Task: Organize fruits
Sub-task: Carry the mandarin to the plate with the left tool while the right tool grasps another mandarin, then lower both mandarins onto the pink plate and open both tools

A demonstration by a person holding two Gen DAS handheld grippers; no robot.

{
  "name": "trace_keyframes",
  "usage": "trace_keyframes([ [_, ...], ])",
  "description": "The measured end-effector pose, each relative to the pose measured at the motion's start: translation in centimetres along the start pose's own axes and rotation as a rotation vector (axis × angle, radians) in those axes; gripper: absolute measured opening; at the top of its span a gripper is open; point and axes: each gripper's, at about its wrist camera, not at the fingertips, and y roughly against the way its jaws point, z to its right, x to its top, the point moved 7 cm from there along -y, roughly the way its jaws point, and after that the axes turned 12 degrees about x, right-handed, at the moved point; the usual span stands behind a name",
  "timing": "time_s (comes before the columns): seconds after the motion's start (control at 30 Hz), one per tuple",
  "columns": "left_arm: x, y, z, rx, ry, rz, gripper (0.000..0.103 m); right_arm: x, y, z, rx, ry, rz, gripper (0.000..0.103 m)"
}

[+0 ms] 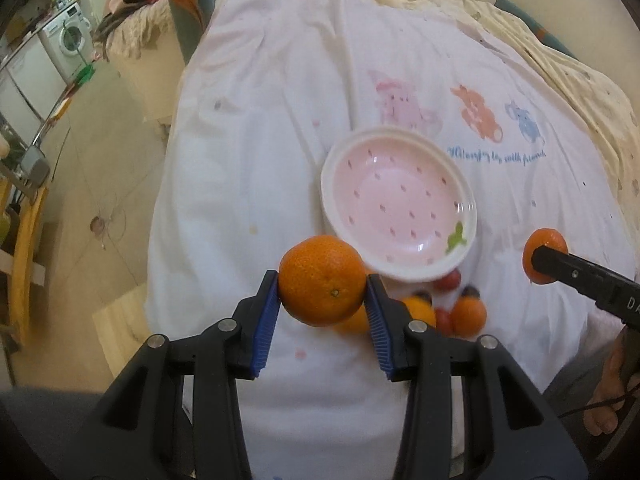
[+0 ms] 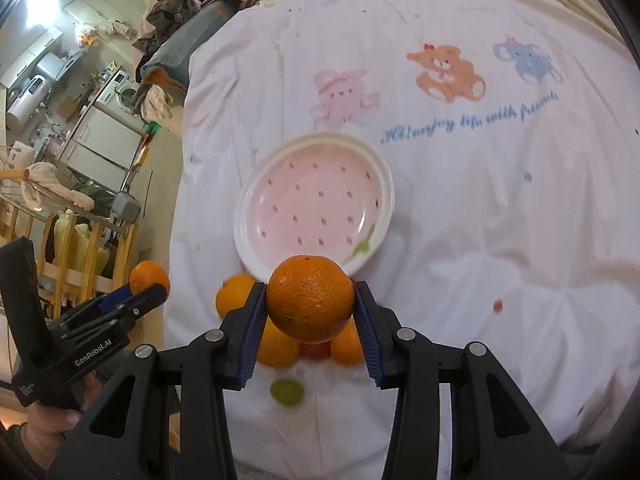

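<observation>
A: Left gripper (image 1: 322, 286): blue pads clamp a mandarin (image 1: 322, 280), held above the white printed sheet (image 1: 260, 140).

B: Right gripper (image 2: 310, 298): same, pads pinch a second mandarin (image 2: 310, 298) clear of the sheet.

A: Pink plate (image 1: 400, 204) just beyond both, nothing on it. More mandarins (image 2: 276, 346), red cherry tomatoes (image 1: 450, 280) and one green fruit (image 2: 286, 391) lie near its rim.

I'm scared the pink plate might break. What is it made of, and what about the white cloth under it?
The pink plate looks like glazed ceramic or hard melamine: glossy, with bright glints on its white rim; the pictures can't settle which. The white cloth looks like soft woven cotton, matte, creased into folds, with cartoon animals printed on it.
</observation>
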Motion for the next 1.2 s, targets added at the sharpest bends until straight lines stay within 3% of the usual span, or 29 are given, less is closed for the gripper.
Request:
trace_keyframes([
  [0.3,4.6,-2.5,1.0,0.041,-0.05,0.001,0.038,4.1,-2.9,0.3,0.004,0.018,-0.022,0.045],
  [0.57,6.9,-6.4,2.5,0.009,-0.043,-0.04,0.038,7.1,-6.5,1.9,0.02,-0.001,-0.052,0.045],
  [0.73,7.7,-8.9,3.4,0.0,-0.037,-0.075,0.038,8.7,-9.5,3.4,0.092,-0.079,-0.083,0.045],
  [1.03,7.7,-11.8,4.7,-0.035,-0.058,-0.126,0.038,10.0,-15.8,5.5,0.015,-0.094,-0.157,0.045],
  [1.2,7.7,-12.2,4.9,-0.048,-0.054,-0.145,0.038,10.5,-16.6,5.9,0.009,-0.092,-0.16,0.046],
])
